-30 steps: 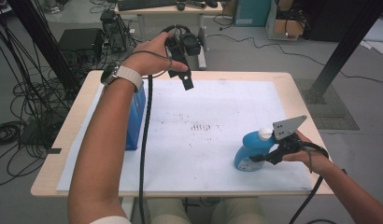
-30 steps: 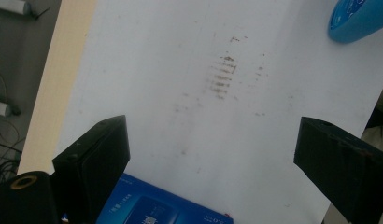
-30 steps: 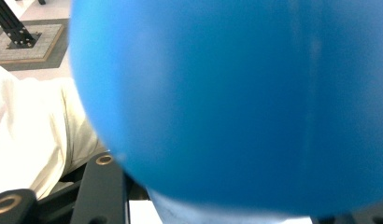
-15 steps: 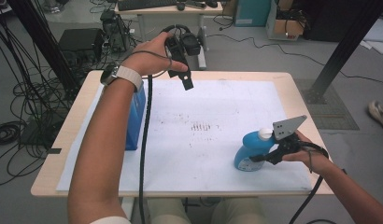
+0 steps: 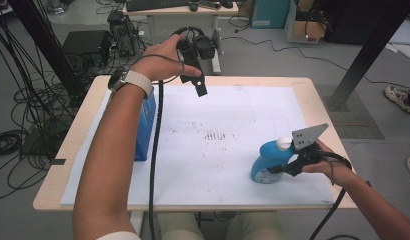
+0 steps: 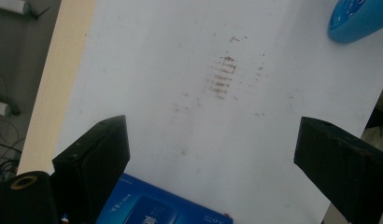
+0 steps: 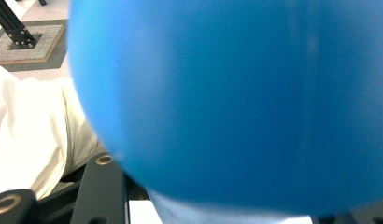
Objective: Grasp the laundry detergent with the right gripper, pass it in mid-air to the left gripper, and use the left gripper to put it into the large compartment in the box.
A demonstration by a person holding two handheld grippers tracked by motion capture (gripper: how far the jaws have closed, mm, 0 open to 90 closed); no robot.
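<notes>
Table [image 5: 63,165] with white sheet [image 5: 243,115], brown smudges [image 5: 215,135] mid-sheet: same as a second ago. Nothing shifts between frames; both hands hold position, so work looks paused mid-grasp. Blue box [image 5: 145,130] stands at sheet's left edge, under left forearm. Blue bottle [image 5: 268,160] stands upright near right front corner, right gripper [image 5: 285,165] clenched on it. Left gripper [image 5: 195,75] raised over far edge, jaws spread, empty. Likely next: lift bottle or spray smudges.

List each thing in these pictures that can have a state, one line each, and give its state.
Blue bottle: upright on the white sheet, white cap on, gripped.
Right gripper: shut on the bottle.
Left gripper: open, nothing between its jaws, held above the table.
Blue box: standing on edge by the left forearm, closed.
White sheet: flat, brown stains in the middle.
</notes>
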